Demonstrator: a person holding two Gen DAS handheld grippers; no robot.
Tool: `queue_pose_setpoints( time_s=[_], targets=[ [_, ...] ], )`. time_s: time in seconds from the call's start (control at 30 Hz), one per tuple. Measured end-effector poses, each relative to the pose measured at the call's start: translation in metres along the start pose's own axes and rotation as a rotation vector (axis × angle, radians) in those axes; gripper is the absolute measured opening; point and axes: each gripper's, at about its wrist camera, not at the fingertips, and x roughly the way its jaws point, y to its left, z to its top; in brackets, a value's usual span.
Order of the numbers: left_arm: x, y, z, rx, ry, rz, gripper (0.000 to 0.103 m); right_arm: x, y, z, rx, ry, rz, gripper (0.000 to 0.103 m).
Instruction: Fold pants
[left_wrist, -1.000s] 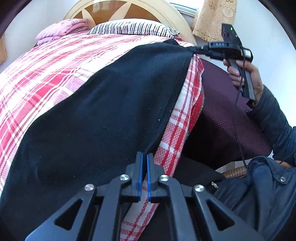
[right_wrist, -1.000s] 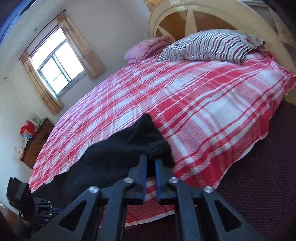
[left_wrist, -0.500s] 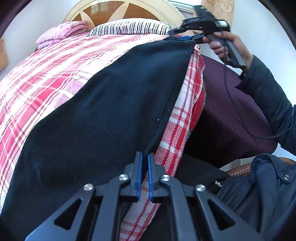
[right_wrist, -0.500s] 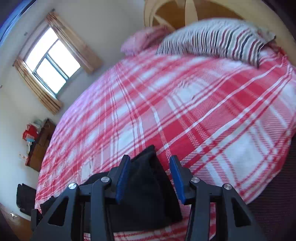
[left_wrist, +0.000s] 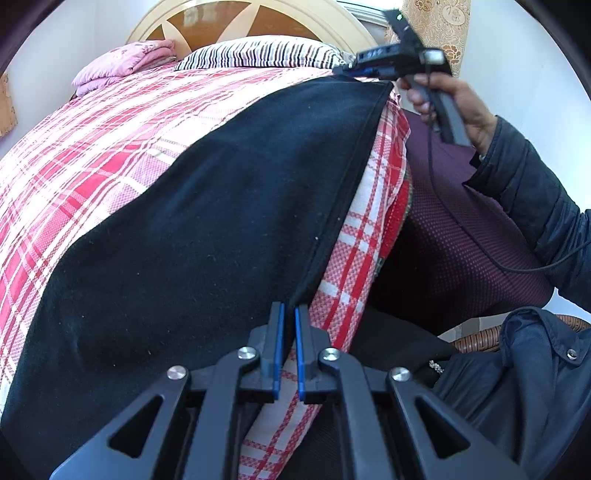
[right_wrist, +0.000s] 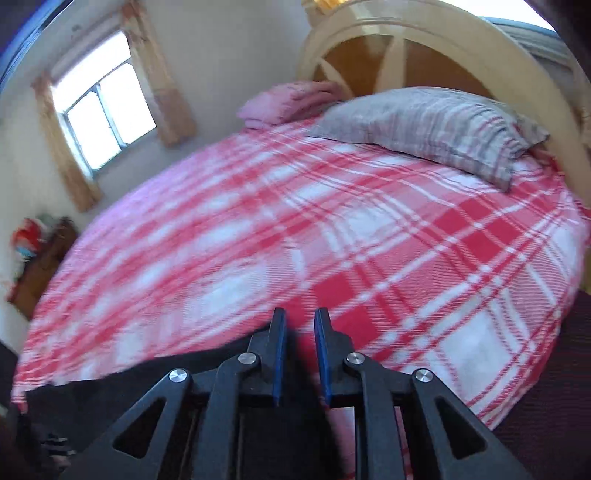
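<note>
The pants (left_wrist: 207, 229) were black, of a matte, slightly linty cloth, and lay spread flat in one broad panel along the near side of the bed; a straight seamed edge ran down their right side, just inside the mattress edge, from a squared far corner to the near corner. In the right wrist view only a blurred dark strip of them (right_wrist: 122, 391) showed, low in the frame. They rested on a red, pink and white plaid bedspread (left_wrist: 85, 158), which hung over the mattress edge beside the seam.

The left gripper (left_wrist: 288, 314) had its blue-padded fingers drawn nearly together at the near corner of the seamed edge; whether cloth was actually pinched there could not be told. The right gripper (right_wrist: 299, 325), held in the person's right hand (left_wrist: 461, 107) at the far corner, had just been closing; its fingers stood a narrow gap apart, with no cloth seen between them in its own view, only bedspread beyond; from the left wrist view its tips met the pants' far corner.

Further off stood a striped pillow (left_wrist: 258, 55), a folded pink blanket (left_wrist: 125, 66), an arched headboard (right_wrist: 424, 55) and a curtained window (right_wrist: 107, 110).
</note>
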Motion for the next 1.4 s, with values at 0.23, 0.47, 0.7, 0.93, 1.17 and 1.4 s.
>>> queue_pose_setpoints(
  time_s=[0.23,0.47,0.7,0.93,1.17,1.4],
  targets=[
    [0.001,0.0,0.001,-0.002,0.0,0.001,0.006,-0.027,-0.027,0.0,0.118,-0.014,0.092,0.016],
    [0.002,-0.002,0.001,0.0,0.0,0.008,0.006,-0.005,0.0,-0.001,0.075,0.18,0.217,0.016],
    [0.001,0.001,0.001,-0.008,-0.003,-0.002,0.006,-0.002,0.004,0.006,0.103,0.14,0.269,0.01],
    [0.001,0.001,0.001,-0.005,-0.002,0.004,0.007,-0.027,0.015,0.017,0.041,-0.001,0.233,0.005],
    [0.003,-0.002,0.001,-0.003,-0.004,0.009,0.009,0.013,-0.003,0.009,0.067,0.112,0.081,0.007],
    [-0.001,-0.004,0.0,0.002,-0.023,0.029,0.009,-0.051,0.011,-0.006,-0.006,-0.042,0.052,0.031]
  ],
)
